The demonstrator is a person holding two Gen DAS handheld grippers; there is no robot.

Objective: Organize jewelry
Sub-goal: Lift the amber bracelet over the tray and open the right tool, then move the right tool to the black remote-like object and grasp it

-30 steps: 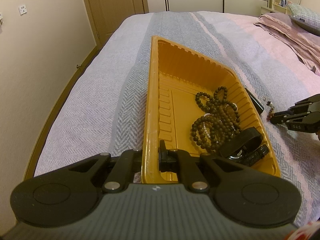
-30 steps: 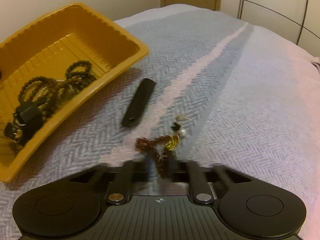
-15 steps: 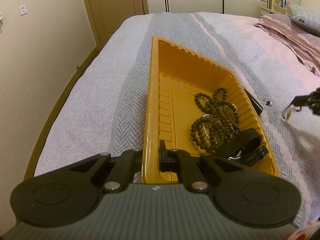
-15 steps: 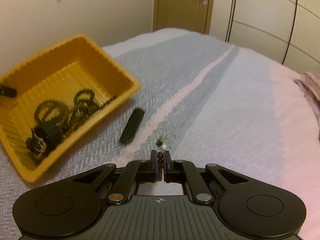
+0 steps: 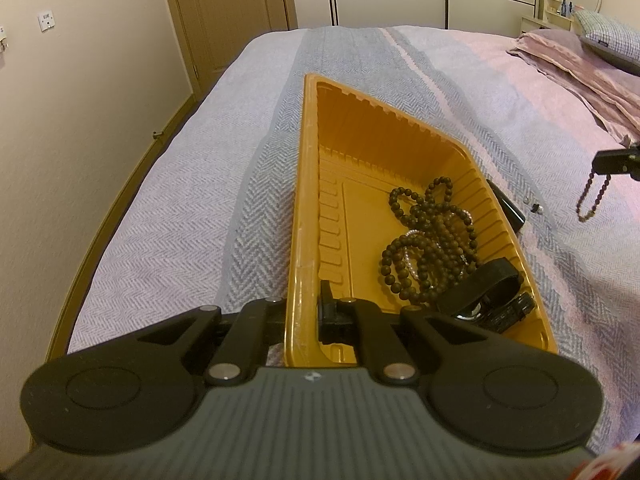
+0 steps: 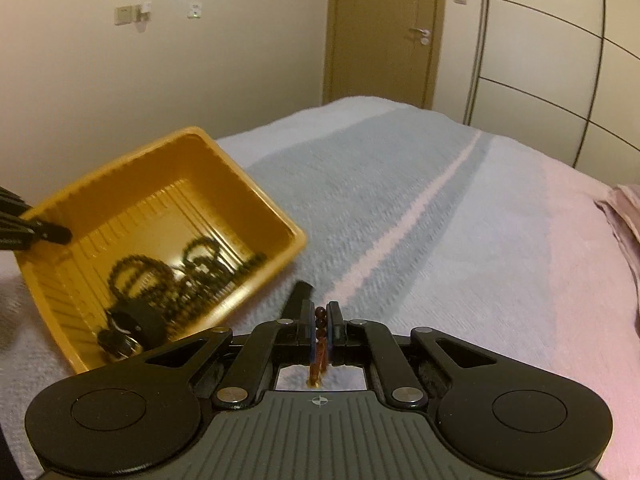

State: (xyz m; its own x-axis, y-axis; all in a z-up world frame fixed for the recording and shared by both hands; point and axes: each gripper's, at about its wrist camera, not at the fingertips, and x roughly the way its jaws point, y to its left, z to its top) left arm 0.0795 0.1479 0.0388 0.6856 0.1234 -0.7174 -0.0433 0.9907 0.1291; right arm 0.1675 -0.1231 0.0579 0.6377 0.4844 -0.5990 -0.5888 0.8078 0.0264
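An orange plastic tray (image 5: 304, 208) (image 6: 256, 196) lies on the bed and holds dark bead bracelets (image 5: 430, 236) (image 6: 168, 276) and a black watch (image 5: 486, 296) (image 6: 134, 326). My left gripper (image 5: 304, 308) is shut on the tray's near rim. My right gripper (image 6: 320, 314) is shut on a reddish-brown bead bracelet (image 6: 320, 322), raised above the bed to the right of the tray. From the left wrist view the right gripper's tip (image 5: 612, 160) shows at the right edge with the bracelet (image 5: 590, 198) dangling below it.
A slim black stick-like object (image 5: 506, 210) (image 6: 298, 296) lies on the striped bedspread just right of the tray, with a tiny bead or earring (image 5: 534, 206) beside it. Pillows (image 5: 580, 60) lie at the far right. A wall, door and wardrobe stand beyond the bed.
My right gripper lifted the reddish bracelet off the bedspread and rose, so the bed dropped away in its view. The left gripper and the tray stayed put.
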